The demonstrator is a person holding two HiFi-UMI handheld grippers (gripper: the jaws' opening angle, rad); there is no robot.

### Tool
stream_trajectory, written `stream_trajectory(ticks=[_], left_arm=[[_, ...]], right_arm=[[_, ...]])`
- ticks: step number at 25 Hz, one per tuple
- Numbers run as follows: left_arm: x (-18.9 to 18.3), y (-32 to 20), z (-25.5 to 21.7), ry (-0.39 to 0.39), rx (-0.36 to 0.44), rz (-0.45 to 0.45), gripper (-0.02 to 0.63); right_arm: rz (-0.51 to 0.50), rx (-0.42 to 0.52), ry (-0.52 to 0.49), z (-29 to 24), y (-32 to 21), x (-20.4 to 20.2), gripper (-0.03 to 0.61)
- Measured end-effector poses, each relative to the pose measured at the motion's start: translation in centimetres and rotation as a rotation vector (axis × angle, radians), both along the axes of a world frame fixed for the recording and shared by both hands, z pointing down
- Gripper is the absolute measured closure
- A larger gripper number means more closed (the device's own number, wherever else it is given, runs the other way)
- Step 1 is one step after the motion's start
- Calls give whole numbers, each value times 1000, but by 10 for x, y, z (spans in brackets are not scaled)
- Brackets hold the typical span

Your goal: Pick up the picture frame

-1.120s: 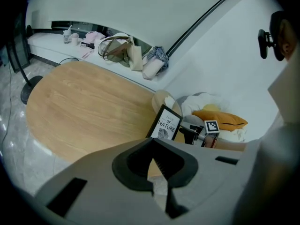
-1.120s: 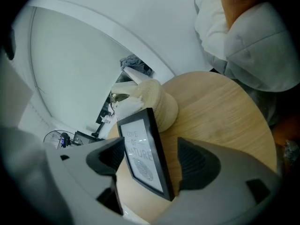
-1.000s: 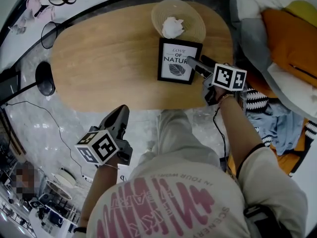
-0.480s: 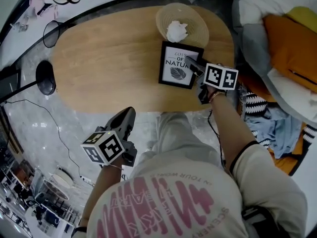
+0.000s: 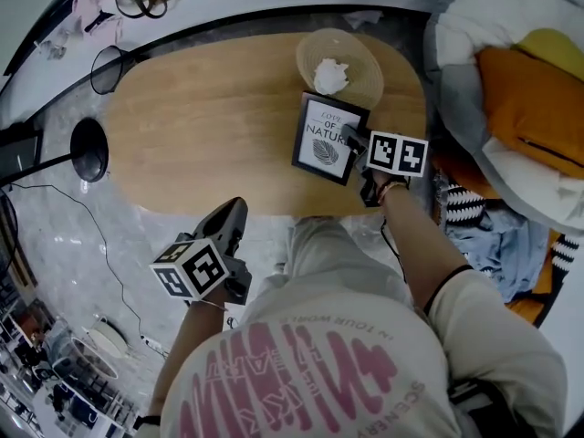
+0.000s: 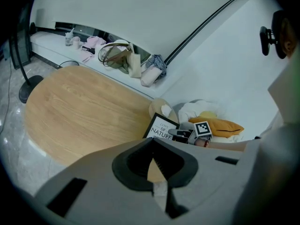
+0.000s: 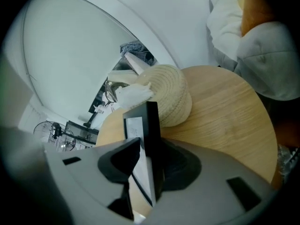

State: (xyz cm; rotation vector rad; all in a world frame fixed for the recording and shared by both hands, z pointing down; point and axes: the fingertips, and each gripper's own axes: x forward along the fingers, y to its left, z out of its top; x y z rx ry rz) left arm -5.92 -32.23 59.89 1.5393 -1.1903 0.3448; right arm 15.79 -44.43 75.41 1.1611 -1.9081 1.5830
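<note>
Right gripper view: the right gripper (image 7: 150,143) was closing across one edge of the frame (image 7: 151,118), seemingly pinching it; stiff, light, likely fragile. The left gripper (image 6: 152,140) jaws were together.

White short-sleeved T-shirt (image 5: 274,336) with large pink lettering (image 5: 301,377) across its back, dark trim (image 5: 453,290) edging the right sleeve, pale trousers (image 5: 319,249) beyond the T-shirt, thin band (image 5: 391,188) around the right wrist
</note>
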Motion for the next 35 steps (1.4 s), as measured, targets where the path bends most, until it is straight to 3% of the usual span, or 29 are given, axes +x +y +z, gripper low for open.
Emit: stream_trajectory(ticks=[10, 28, 35], left_arm=[[-2, -11, -15, 1, 65, -2, 611], [-16, 5, -40, -53, 109, -43, 611], [-12, 4, -48, -58, 137, -44, 611]], right_arm=[[-62, 16, 43, -27, 3, -26, 513], [-82, -32, 41, -54, 12, -28, 521], [-119, -3, 11, -80, 14, -37, 532]])
